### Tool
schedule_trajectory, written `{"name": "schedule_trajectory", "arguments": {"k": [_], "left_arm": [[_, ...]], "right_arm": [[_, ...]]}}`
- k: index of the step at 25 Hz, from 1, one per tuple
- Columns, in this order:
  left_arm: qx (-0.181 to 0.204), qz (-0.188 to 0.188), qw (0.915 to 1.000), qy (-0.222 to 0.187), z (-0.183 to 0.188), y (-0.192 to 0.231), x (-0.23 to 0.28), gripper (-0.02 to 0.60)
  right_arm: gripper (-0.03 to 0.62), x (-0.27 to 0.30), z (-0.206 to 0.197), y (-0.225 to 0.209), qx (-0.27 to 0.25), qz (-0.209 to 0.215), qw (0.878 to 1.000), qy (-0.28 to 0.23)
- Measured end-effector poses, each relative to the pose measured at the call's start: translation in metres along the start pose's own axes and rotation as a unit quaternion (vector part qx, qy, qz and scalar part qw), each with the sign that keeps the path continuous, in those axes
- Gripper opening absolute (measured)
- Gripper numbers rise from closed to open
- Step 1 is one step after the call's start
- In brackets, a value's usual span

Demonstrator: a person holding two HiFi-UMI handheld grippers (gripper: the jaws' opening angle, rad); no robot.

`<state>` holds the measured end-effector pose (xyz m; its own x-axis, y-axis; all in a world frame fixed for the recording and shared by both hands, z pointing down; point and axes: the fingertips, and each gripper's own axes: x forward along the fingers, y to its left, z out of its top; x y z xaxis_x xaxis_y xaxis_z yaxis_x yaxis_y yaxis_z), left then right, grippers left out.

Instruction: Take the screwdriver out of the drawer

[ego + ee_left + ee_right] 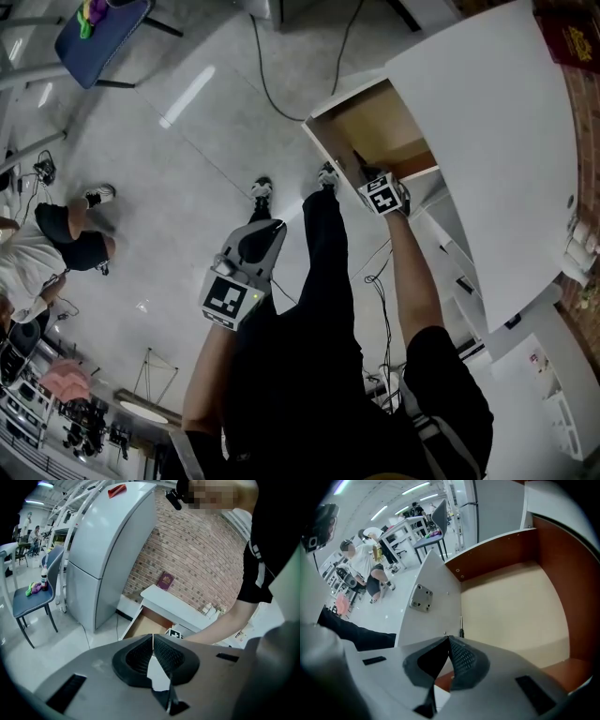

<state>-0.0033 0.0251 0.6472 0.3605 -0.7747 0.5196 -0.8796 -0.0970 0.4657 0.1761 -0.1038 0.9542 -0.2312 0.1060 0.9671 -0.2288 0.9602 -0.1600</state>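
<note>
The wooden drawer (375,127) stands pulled open from the white cabinet. My right gripper (360,172) reaches into its near edge, marker cube up. In the right gripper view the right gripper (449,638) is shut, tips touching. Just past them a thin metal shaft of the screwdriver (461,626) lies along the drawer's white front wall; its handle is hidden under the jaws, and I cannot tell whether they touch it. The rest of the drawer (511,606) shows a bare floor. My left gripper (270,228) hangs shut by the person's leg, and the left gripper (153,635) holds nothing.
The white cabinet top (487,122) carries a red booklet (572,37). A cable (272,84) runs over the floor behind the drawer. A blue chair (98,37) stands far left and a crouching person (56,244) is at left. A tall grey fridge (103,555) stands beside the cabinet.
</note>
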Motion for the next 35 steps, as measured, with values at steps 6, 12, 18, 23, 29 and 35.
{"name": "schedule_trajectory", "arguments": {"k": [6,12,18,23,29,35], "left_arm": [[0.005,-0.002,0.9998,0.018,-0.013,0.001,0.015,0.018],[-0.017,0.004,0.9997,0.016,-0.023,0.01,0.018,0.018],[-0.026,0.011,0.9996,0.007,-0.022,0.022,0.022,0.018],[-0.035,0.013,0.9993,0.0,-0.021,0.028,0.027,0.018],[-0.035,0.009,0.9993,0.001,-0.02,0.032,0.032,0.018],[-0.045,0.011,0.9989,0.004,-0.029,0.035,0.031,0.018]], "right_arm": [[0.057,0.01,0.002,-0.007,-0.022,-0.008,0.999,0.022],[0.057,0.027,-0.005,-0.013,-0.054,-0.009,0.996,0.066],[0.079,0.041,-0.008,-0.019,-0.056,0.018,0.993,0.099],[0.113,0.047,-0.018,-0.02,-0.074,0.036,0.986,0.144],[0.127,0.058,-0.031,-0.024,-0.072,0.056,0.979,0.182],[0.127,0.069,-0.029,-0.031,-0.068,0.083,0.973,0.206]]}}
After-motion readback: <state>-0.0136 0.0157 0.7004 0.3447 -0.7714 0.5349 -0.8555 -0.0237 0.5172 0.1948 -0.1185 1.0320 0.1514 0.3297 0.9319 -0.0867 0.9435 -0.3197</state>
